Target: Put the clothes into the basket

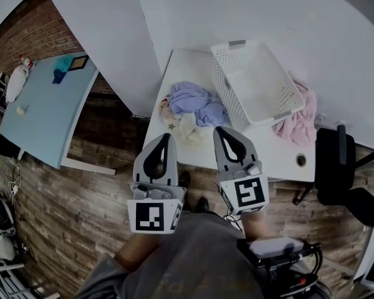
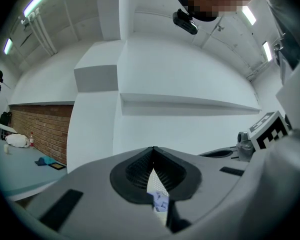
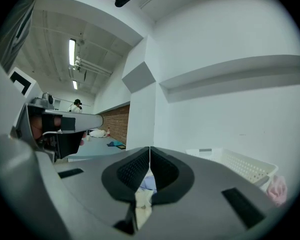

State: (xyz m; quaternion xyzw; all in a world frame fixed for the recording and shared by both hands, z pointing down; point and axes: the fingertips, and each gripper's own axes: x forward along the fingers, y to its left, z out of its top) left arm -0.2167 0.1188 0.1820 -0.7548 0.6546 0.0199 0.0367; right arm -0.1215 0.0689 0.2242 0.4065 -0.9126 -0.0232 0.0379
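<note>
Fingers (image 2: 132, 176) on your left gripper (image 1: 166, 137) are pressed together tip to tip and hold nothing. The gap beneath the tips only shows a scrap of lilac cloth lying farther off. Your right gripper (image 1: 219, 131) is the same: its fingers (image 3: 167, 176) meet at the tips and are empty.

In the head view you hold both grippers side by side, apart from each other, at the near edge of the white worktop (image 1: 280, 157). Both point toward the laundry.

The lilac clothes (image 1: 196, 101) lie in a heap on the worktop just ahead of the fingertips. A pale garment (image 1: 188, 128) is bunched at the heap's near side. The white basket (image 1: 226, 91) stands just to the right of that heap, with nothing inside it. A pink garment (image 1: 297, 123) lies against the basket's right side on the worktop, partly tucked under its rim. The right gripper view shows the basket (image 3: 240, 164) and the pink garment (image 3: 276, 189) off to the right of your fingers.
</note>
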